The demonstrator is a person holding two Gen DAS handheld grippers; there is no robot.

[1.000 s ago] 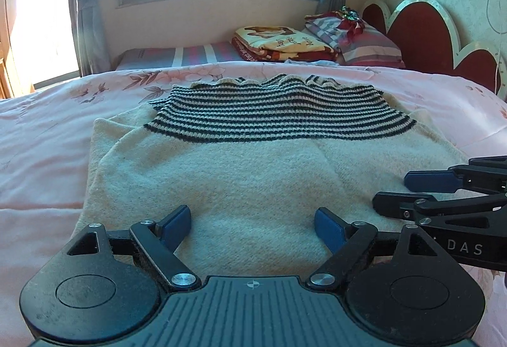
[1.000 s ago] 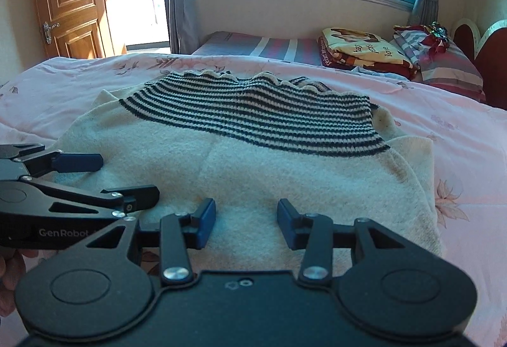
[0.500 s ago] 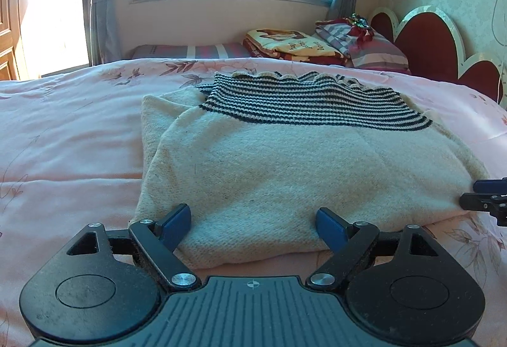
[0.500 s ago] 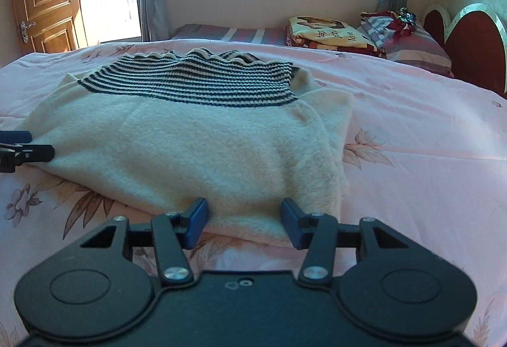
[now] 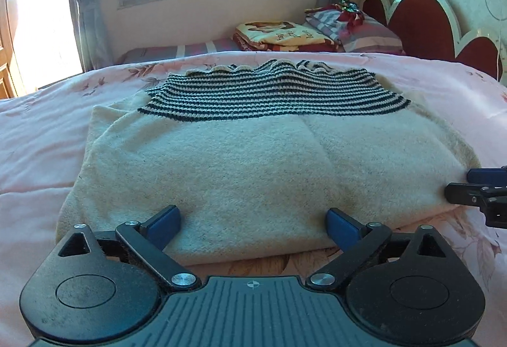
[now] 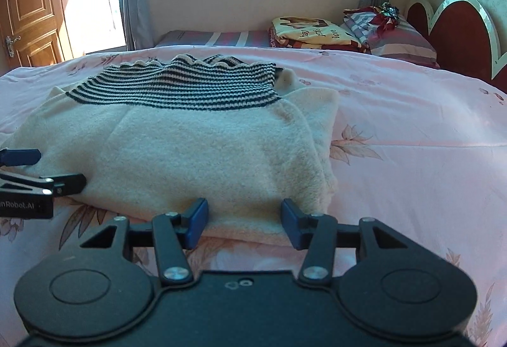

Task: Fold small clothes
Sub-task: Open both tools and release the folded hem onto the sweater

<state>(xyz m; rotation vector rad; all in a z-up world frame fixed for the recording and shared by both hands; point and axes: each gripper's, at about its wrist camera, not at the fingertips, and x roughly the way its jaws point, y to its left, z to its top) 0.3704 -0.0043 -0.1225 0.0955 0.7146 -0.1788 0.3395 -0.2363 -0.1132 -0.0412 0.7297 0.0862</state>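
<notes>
A: Our sweater (image 5: 253,163) lies on the pink bed (image 5: 38,131), cream body toward us, striped band at the far end. It looks doubled already: the near edge is a thick rounded fold, and both sides seem tucked in.

B: So we judge one fold done, with maybe one more to bring it small, then squaring it up.

A: Our left gripper (image 5: 253,222) sits at the near edge, left part. Its jaws have just been opening and stand wide apart, with the fold between them but not pinched.

B: Our right gripper (image 6: 244,220) is at the same edge near the right corner, jaws apart, narrower, pads beside the cloth and not clamping it.
</notes>
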